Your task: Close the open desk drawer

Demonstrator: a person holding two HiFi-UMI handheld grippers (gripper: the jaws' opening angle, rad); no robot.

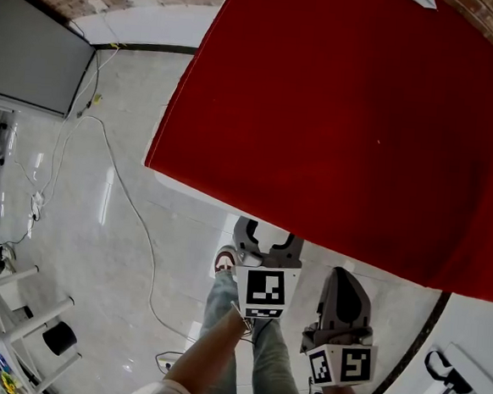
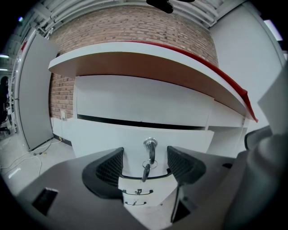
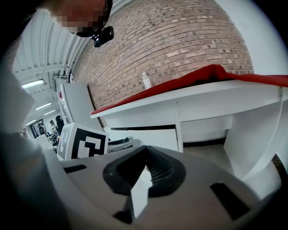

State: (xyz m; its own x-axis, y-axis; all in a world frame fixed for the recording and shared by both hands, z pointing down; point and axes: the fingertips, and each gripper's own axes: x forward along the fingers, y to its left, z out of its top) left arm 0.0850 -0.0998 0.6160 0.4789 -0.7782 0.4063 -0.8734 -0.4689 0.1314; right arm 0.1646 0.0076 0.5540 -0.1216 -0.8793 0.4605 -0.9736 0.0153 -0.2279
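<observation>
Left gripper view: tool [image 2: 145,164] before drawer [image 2: 103,139]

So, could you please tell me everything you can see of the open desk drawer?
The drawer is white with a flat, smooth front, pulled out beyond the panel above it, under the red-covered desktop. A silver lock sits mid-front with a key in it and a second key hanging from a ring. The left gripper faces it, jaws apart; contact cannot be told.
</observation>
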